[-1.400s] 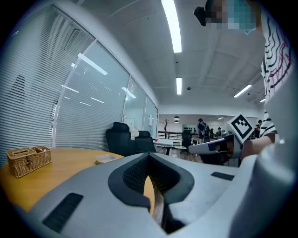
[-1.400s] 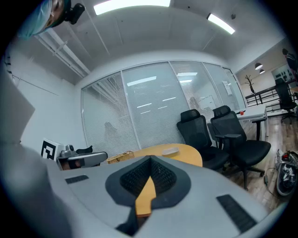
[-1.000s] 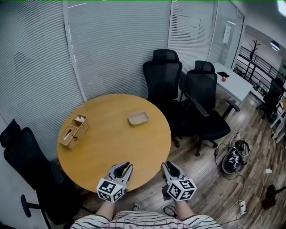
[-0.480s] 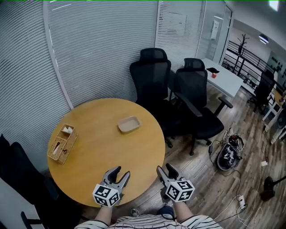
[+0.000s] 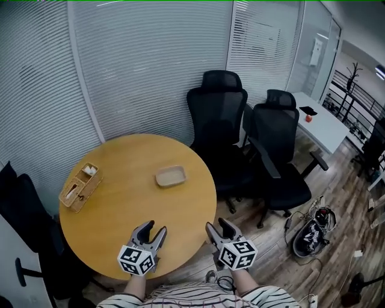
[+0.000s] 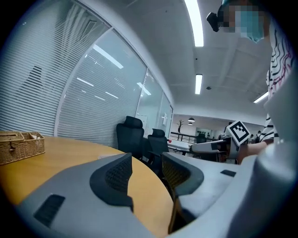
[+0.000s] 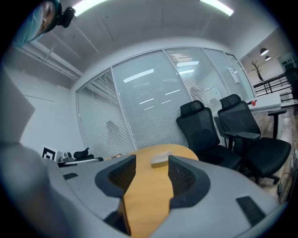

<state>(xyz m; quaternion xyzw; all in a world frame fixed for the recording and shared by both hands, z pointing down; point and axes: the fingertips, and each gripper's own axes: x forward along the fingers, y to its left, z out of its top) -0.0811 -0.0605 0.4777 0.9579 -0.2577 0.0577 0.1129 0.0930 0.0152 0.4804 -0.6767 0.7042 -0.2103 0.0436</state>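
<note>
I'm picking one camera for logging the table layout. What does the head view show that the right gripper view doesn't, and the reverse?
Head view only: the marker cube on the right hand-held gripper, the striped sleeves and the full round outline of the table. Right gripper view only: the ceiling lights, and that gripper's jaws from inside, apart with nothing between them. Both: the table, the tray on it, the black chairs and the blinds.
</note>
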